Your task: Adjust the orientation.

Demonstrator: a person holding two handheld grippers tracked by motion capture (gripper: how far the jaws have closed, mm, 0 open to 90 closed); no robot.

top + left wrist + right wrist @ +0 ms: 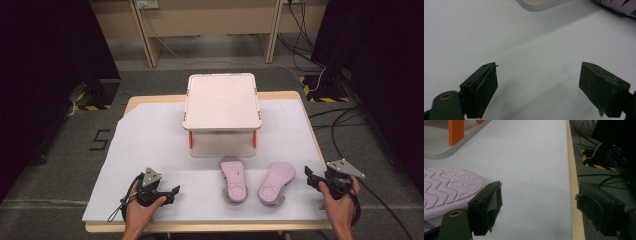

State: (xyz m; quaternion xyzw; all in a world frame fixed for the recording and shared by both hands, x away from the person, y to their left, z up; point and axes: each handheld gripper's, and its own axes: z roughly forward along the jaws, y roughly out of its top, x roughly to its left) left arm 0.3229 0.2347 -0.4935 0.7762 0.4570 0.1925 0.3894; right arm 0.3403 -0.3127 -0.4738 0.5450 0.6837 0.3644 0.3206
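Nothing's really started yet — both slippers, the left slipper (pixel 234 180) and right slipper (pixel 276 183), lie sole-up near the bench's front edge, just before the small rack (pixel 222 102). Left tool (pixel 168 194) and right tool (pixel 311 178) are both wide open, empty — everything's left to do.

Left hand-held gripper (pixel 175 190) and right hand-held gripper (pixel 307 173) both gape, empty.

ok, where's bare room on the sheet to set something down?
Free: left of the rack, above the left gripper; also between the right slipper and right gripper. Crowded: in front of the rack, around the left slipper.
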